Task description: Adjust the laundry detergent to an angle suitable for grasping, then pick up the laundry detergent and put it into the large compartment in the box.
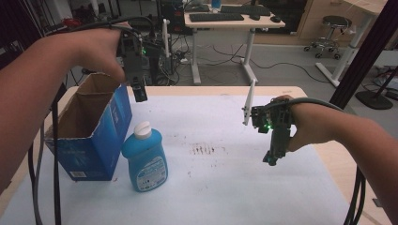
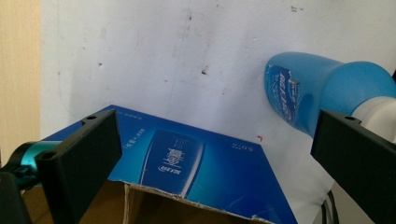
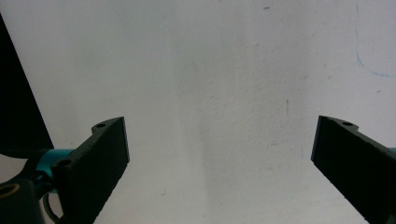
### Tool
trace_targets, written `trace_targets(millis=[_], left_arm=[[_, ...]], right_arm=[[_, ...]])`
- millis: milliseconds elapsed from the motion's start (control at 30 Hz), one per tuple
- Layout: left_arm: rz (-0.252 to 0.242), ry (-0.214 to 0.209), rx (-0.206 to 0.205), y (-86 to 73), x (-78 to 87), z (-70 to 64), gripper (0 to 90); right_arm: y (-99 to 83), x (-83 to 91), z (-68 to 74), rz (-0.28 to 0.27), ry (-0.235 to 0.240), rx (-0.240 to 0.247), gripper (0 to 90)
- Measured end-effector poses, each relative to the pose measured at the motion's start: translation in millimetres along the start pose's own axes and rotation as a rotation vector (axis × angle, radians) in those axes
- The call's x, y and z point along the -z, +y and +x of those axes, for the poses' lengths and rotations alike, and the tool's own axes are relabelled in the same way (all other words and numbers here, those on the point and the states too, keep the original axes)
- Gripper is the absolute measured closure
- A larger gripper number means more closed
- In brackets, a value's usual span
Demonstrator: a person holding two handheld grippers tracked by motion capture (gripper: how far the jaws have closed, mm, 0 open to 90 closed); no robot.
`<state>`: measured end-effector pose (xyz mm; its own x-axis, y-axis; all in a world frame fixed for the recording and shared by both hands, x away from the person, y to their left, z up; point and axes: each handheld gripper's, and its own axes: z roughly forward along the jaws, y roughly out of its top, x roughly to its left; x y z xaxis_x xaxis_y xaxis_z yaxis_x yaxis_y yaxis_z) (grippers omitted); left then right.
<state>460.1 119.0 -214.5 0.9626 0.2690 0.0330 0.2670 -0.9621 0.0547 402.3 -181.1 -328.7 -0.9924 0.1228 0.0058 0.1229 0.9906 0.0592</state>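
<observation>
While both hands hang above the table, neither gripper holds anything. Left gripper (image 1: 139, 93) sits at about 10 o'clock in the high view, pointing down over the far right corner of the open blue box (image 1: 94, 136). Its jaws stand wide apart in the left gripper view, with nothing between them except the box's printed blue side (image 2: 187, 163) and the torn cardboard edge below it.

Blue bottle (image 1: 144, 159) with a white cap stands upright on the white table cover (image 1: 225, 187), just beside the box at the box's 3 o'clock, roughly 8 o'clock from table centre. Cannot tell whether bottle and box touch. In the left gripper view the bottle (image 2: 322, 88) shows at 2 o'clock, its white cap partly behind the right-hand jaw (foreshortened, seen from above).

Right gripper (image 1: 273, 159) hovers at about 3 o'clock in the high view, well apart from bottle and box, tilted down toward the cover, with a green light lit on its body. In the right gripper view its jaws are spread wide, bare white cover (image 3: 210, 93) between them, and a faint blue pen mark at 1 o'clock.

A brownish smear (image 1: 204, 150) marks the cover near centre, between bottle and right gripper.
</observation>
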Motion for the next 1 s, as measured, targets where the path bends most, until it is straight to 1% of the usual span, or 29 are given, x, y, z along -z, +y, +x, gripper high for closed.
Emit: trace_targets(millis=[67,167,267,400,433,533,600,633,767,933,1000], left_arm=[[-0.001,0.001,0.004,0.6,0.3,-0.7,1.7],[0.007,0.004,-0.002,0.9,0.2,-1.5,1.7],[0.006,0.019,-0.003,0.8,1.3,-3.6,1.7],[-0.006,0.013,0.01,0.8,3.0,-4.4,1.8],[-0.004,0.01,0.018,0.9,2.9,-4.4,1.7],[0.004,0.011,0.022,0.9,2.5,-4.2,1.7],[0.004,0.011,0.02,1.0,1.7,-3.1,1.7],[0.013,0.016,0.021,1.9,0.3,-1.4,1.8],[0.011,0.008,0.017,3.0,-0.5,-0.7,1.7],[0.008,0.012,0.02,2.0,0.4,0.6,1.7],[0.007,0.011,0.019,2.0,0.3,0.5,1.8]], right_arm=[[0.0,0.3,-0.2,-0.006,-0.002,0.009,3.2],[-0.6,-0.2,-0.9,-0.005,0.003,0.004,3.2],[-2.0,0.1,-2.3,-0.009,0.0,0.005,3.2],[-4.5,1.2,-2.0,-0.01,-0.008,0.007,3.2],[-4.7,1.5,-1.3,-0.009,-0.007,0.006,3.2],[-3.7,1.9,-1.7,-0.018,-0.008,0.017,3.2],[-2.9,2.0,-2.3,-0.018,-0.011,0.014,3.2],[-0.6,1.1,-3.0,-0.019,-0.015,0.01,3.2],[3.1,-1.5,-4.0,-0.009,-0.012,0.019,3.2],[3.1,-0.2,-4.9,-0.02,-0.022,0.02,3.2],[2.9,0.4,-3.9,-0.016,-0.018,0.011,3.2]])
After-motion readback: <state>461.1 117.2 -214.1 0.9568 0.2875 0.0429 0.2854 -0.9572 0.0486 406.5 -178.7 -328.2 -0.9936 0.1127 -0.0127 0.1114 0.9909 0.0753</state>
